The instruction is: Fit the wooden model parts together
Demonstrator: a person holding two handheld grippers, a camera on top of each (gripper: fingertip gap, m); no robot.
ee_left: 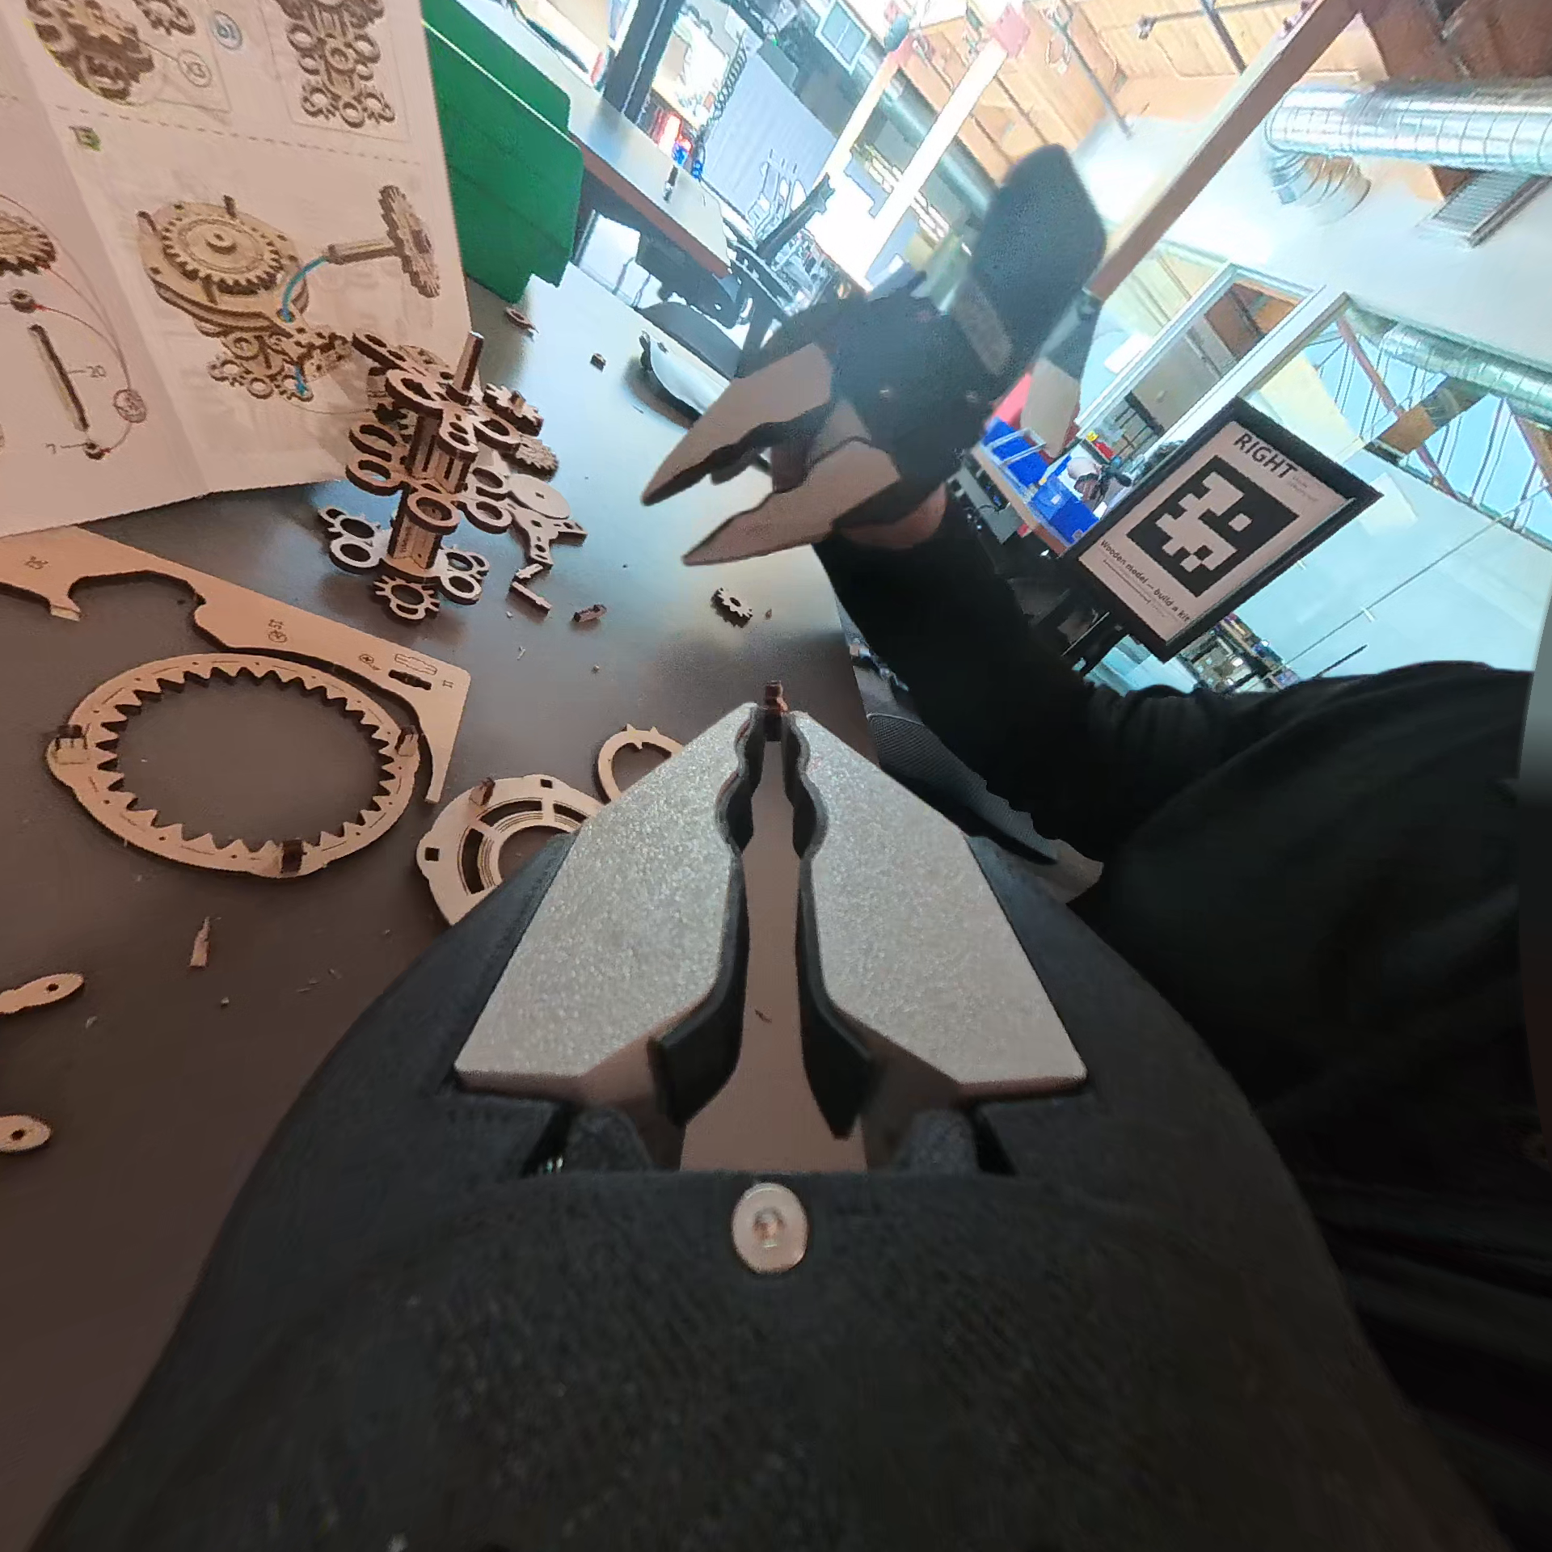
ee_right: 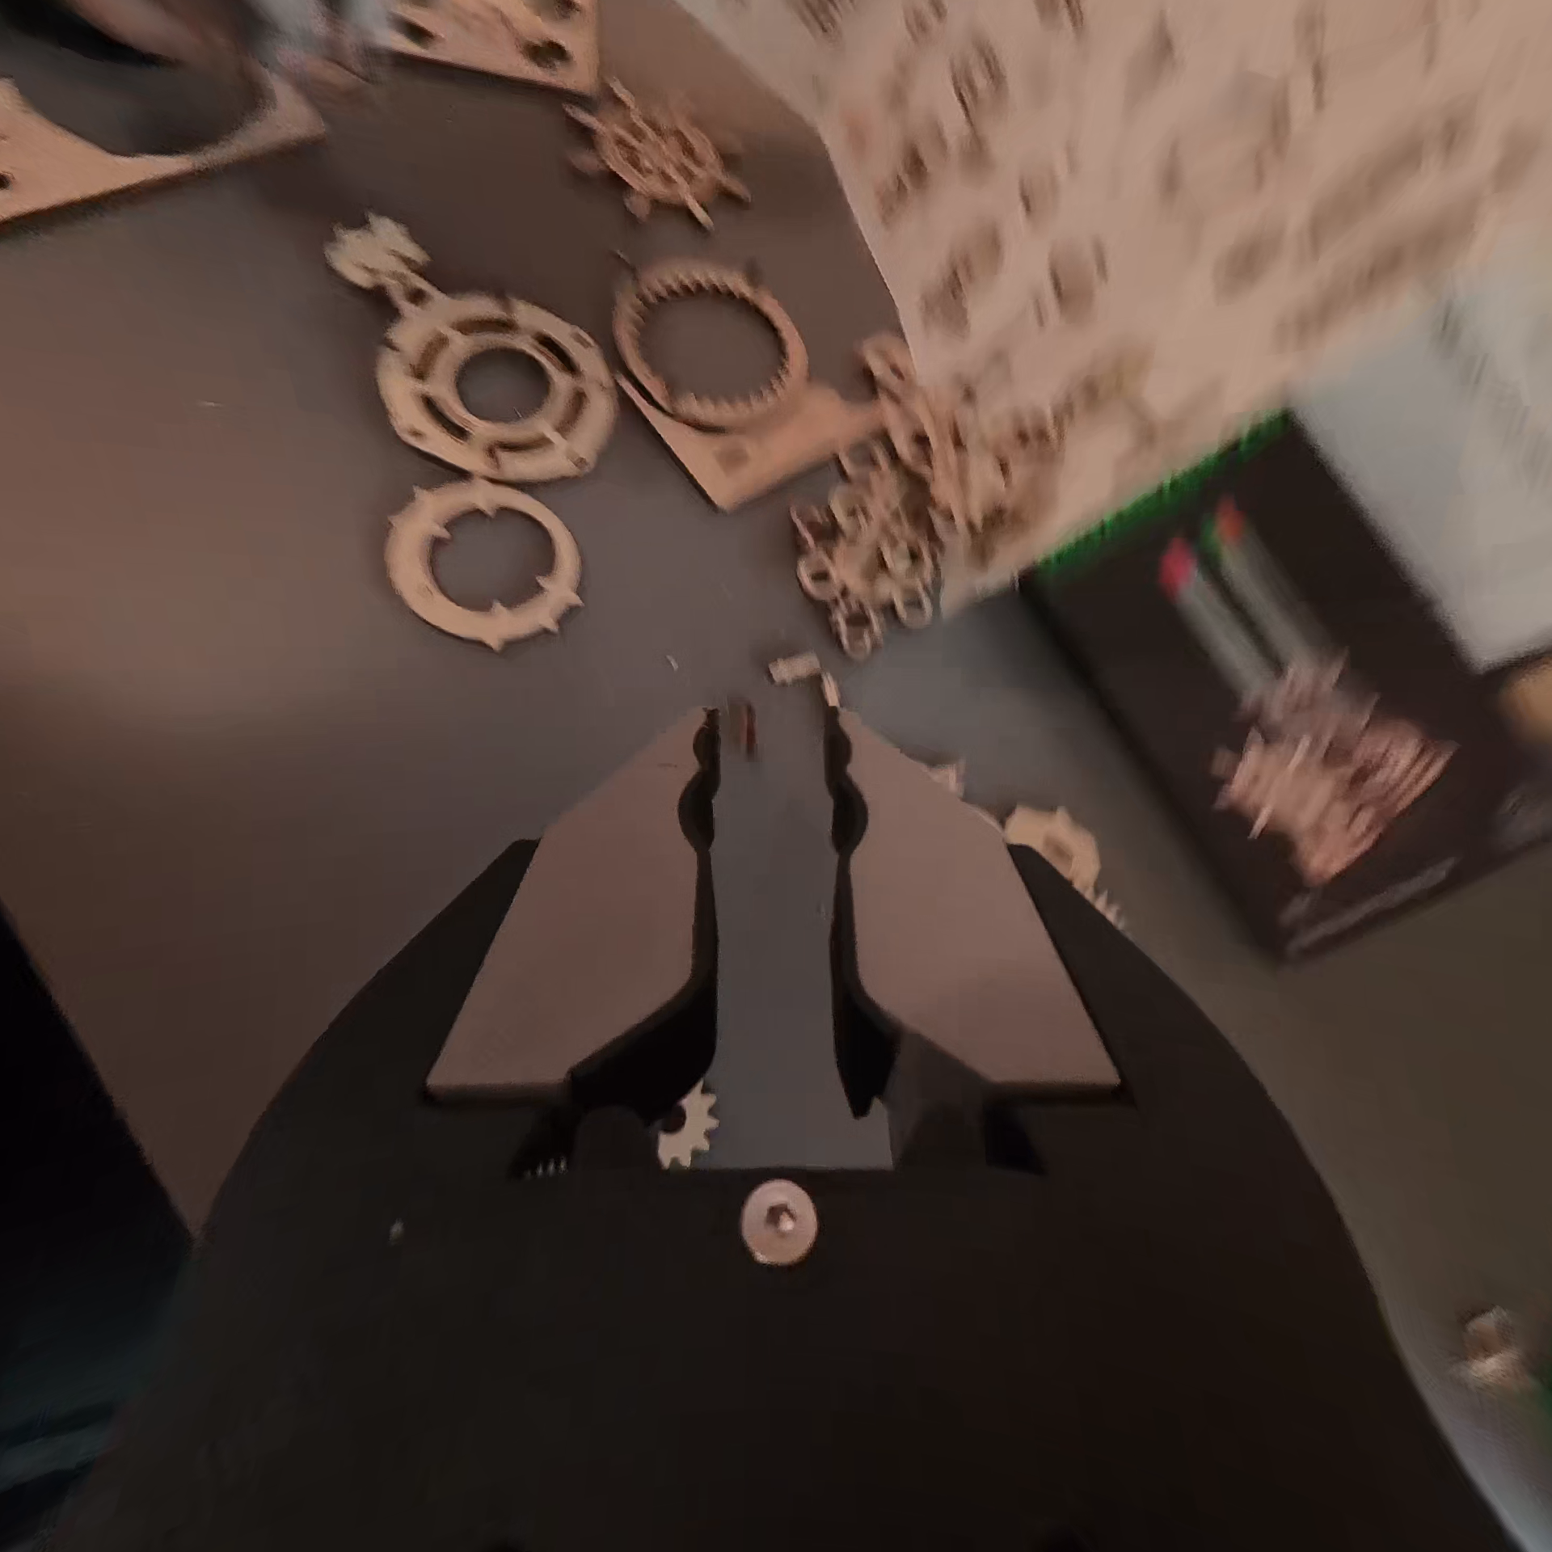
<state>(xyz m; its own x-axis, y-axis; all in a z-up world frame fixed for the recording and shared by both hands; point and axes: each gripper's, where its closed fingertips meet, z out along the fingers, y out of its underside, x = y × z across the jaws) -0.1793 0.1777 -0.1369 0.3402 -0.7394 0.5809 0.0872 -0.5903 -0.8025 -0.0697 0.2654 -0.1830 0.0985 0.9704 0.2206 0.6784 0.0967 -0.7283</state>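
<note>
Dark grey table (ee_left: 689, 336), toothed wooden ring (ee_left: 235, 760), slotted disc (ee_left: 504, 840), stacked gear assembly (ee_left: 437, 479), instruction sheet (ee_left: 210, 252), scattered offcuts.

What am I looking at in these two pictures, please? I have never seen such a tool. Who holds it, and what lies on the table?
No robot here: a person holds one hand-held gripper in each hand. Each carries a camera looking forward along its two fingers, so each picture comes from one tool.

In the left wrist view, the left hand-held gripper is shut on a small dark wooden peg. Farther off, the right hand-held gripper hangs open over the table.

The right wrist view is blurred. There the right tool is open and holds nothing.

On the table lie wooden model parts: a toothed ring in its sheet, a round slotted plate, a half-built model, and an instruction sheet standing behind.
</note>
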